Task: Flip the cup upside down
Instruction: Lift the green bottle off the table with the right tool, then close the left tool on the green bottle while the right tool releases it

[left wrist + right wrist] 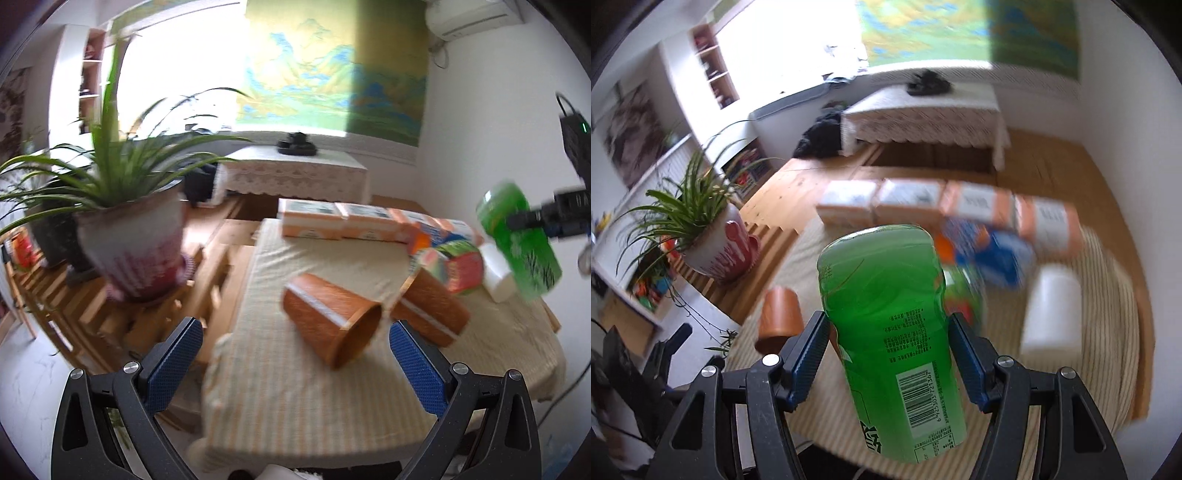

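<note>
An orange cup [330, 319] lies on its side on the striped tablecloth [295, 398], its open mouth facing me. A second orange cup [430, 304] lies tilted just to its right. My left gripper [295, 343] is open and empty, low over the near side of the first cup. My right gripper [888, 332] is shut on a green cup [890, 325] and holds it in the air above the table; the green cup also shows at the right of the left wrist view [517, 240]. One orange cup [779, 319] shows in the right wrist view.
A row of orange-and-white boxes [343, 219] lines the table's far edge, with colourful packages [450, 258] and a white container [1051, 314] near them. A potted plant [136, 236] stands on a wooden rack left of the table.
</note>
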`<state>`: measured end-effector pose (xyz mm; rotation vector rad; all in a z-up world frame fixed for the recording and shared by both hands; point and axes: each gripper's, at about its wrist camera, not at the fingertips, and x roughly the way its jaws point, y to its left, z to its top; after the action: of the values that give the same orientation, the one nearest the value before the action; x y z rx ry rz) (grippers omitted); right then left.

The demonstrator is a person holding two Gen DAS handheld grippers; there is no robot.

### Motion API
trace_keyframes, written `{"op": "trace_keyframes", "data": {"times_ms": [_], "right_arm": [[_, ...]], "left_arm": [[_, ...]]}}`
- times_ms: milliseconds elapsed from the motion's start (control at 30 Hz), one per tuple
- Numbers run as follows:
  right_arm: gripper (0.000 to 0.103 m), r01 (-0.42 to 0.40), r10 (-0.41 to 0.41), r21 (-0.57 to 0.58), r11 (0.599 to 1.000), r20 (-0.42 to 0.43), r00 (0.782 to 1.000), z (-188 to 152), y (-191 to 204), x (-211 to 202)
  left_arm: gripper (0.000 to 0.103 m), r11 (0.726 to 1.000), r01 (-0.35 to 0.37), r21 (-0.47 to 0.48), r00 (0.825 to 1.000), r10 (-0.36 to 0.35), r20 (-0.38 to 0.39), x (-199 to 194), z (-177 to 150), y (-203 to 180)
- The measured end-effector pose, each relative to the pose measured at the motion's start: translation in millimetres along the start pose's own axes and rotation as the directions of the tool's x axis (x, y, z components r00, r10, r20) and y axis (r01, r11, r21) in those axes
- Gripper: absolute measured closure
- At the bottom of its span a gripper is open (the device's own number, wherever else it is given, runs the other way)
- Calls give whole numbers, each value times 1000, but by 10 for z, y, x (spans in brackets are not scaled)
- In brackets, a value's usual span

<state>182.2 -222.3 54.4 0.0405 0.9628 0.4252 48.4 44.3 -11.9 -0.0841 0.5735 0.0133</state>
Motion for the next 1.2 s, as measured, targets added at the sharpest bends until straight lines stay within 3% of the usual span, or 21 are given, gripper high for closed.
{"op": "trace_keyframes", "data": {"times_ms": [300, 633, 833, 1033, 1200], "right_arm": [[41, 23, -1, 226, 974, -99, 995, -820, -656, 207], [40, -1, 34, 299, 954, -106, 994, -1063, -857, 334], [35, -4, 24, 267, 964, -70, 997, -1027, -833, 318], [35, -3, -6, 228, 974, 39, 999, -1157, -820, 35], [35, 49, -82, 223, 974, 139, 987, -1430, -908, -288]], "left_arm": [[1, 991, 119, 67, 990, -114, -84, 208, 12, -631], [1, 981, 177, 80, 975, -164, -147, 378, 17, -952], [1, 979, 193, 70, 970, -179, -164, 372, 30, -1011], [1, 975, 214, 66, 961, -198, -193, 427, 50, -1182], [1, 961, 272, 45, 931, -251, -264, 565, 44, -1433]]}}
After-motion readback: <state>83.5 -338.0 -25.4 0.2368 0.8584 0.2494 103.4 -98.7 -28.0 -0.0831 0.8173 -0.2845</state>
